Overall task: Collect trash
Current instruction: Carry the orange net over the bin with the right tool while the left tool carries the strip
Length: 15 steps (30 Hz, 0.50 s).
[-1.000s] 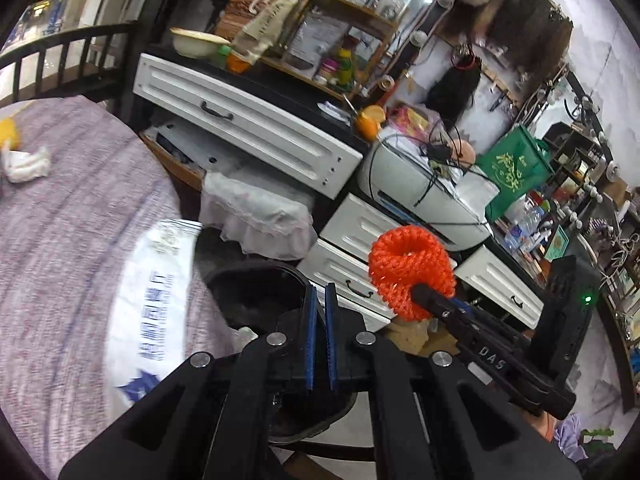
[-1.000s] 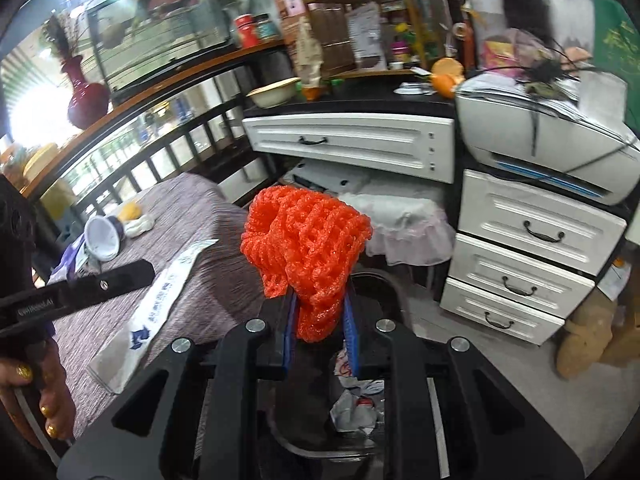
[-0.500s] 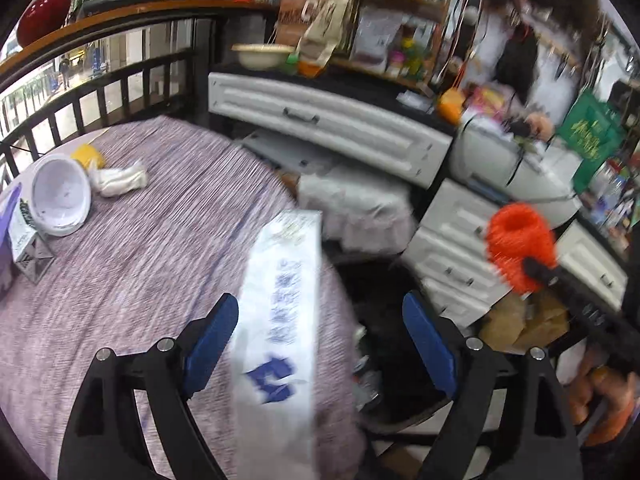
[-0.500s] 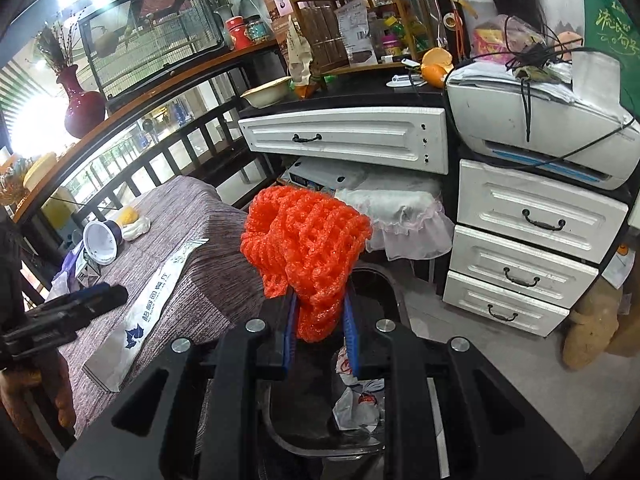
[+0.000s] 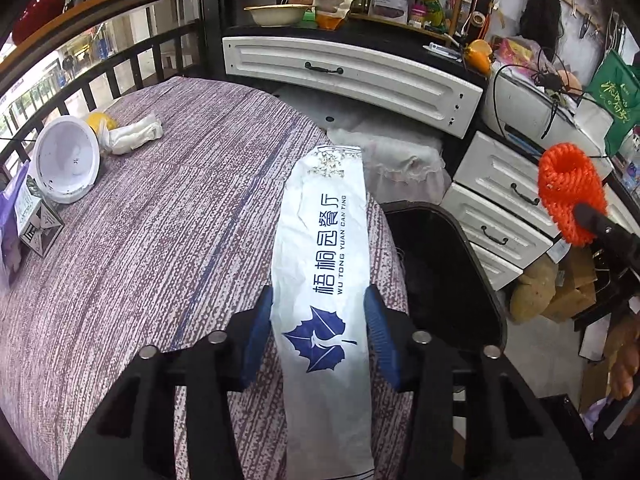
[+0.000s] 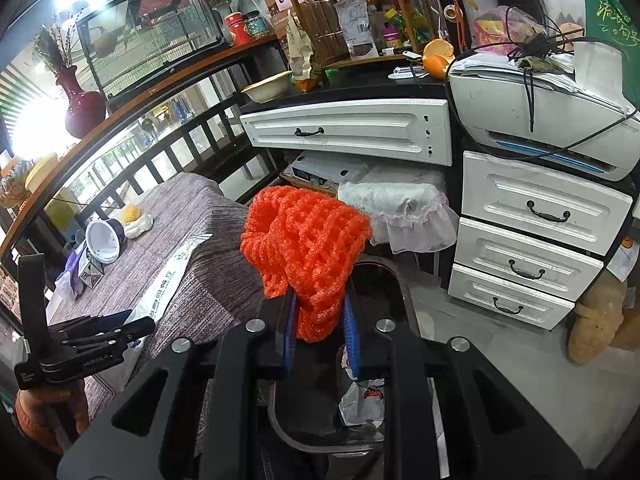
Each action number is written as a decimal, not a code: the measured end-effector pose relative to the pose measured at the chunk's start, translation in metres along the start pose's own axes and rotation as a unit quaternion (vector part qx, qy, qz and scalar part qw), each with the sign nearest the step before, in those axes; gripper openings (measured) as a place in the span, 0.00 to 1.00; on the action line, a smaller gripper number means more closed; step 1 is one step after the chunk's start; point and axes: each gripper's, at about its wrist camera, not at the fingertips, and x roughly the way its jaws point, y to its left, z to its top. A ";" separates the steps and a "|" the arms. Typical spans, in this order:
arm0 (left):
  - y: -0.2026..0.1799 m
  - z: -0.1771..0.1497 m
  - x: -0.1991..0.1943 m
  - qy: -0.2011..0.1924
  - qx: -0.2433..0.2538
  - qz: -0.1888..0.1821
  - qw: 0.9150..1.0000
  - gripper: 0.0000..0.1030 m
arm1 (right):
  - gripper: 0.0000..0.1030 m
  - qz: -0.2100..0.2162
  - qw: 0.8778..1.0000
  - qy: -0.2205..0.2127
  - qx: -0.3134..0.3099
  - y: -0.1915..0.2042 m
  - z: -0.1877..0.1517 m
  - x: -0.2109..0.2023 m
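My right tongs (image 6: 318, 330) are clamped on the orange foam net (image 6: 304, 248), held above the black bin (image 6: 400, 280), which already has crumpled trash inside. My left tongs (image 5: 318, 330) have just been closing around the long white paper sleeve (image 5: 324, 248) lying on the worktop (image 5: 140, 240) at its edge; the blue pads stand just beside it and are not pressing. So 1 piece is ready to drop and 1 is nearly gripped. The white cup (image 5: 66, 160) and the tissue (image 5: 134, 134) are left. The bin's bottom is mostly hidden.
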 end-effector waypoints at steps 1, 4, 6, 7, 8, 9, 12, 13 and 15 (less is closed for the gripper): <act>0.000 0.000 -0.002 -0.004 0.001 0.000 1.000 0.31 | 0.20 0.000 1.000 0.000 0.000 -0.001 0.000 0.000; -0.004 0.003 -0.010 -0.019 0.002 -0.013 1.000 0.07 | 0.20 -0.001 1.000 -0.002 0.000 -0.002 0.002 0.000; -0.006 0.005 -0.014 -0.029 -0.008 -0.040 0.999 0.03 | 0.20 -0.002 1.000 -0.004 0.001 -0.003 0.002 0.000; -0.008 0.006 -0.016 -0.035 -0.014 -0.049 0.998 0.03 | 0.20 -0.002 1.000 -0.005 0.001 -0.003 0.002 0.000; -0.010 0.008 -0.019 -0.042 -0.013 -0.055 0.998 0.03 | 0.20 -0.002 1.000 -0.006 0.002 -0.004 0.002 -0.001; -0.014 0.011 -0.021 -0.046 -0.008 -0.058 0.997 0.03 | 0.20 -0.002 1.000 -0.007 0.003 -0.005 0.003 -0.001; -0.025 0.016 -0.024 -0.056 -0.004 -0.067 0.996 0.03 | 0.20 -0.004 1.000 -0.010 0.004 -0.005 0.003 -0.003; -0.029 0.018 -0.024 -0.055 -0.004 -0.077 0.996 0.03 | 0.20 -0.005 1.000 -0.011 0.004 -0.006 0.002 -0.003; -0.042 0.022 -0.021 -0.054 0.000 -0.088 0.995 0.03 | 0.20 -0.007 1.000 -0.014 0.005 -0.006 0.003 -0.004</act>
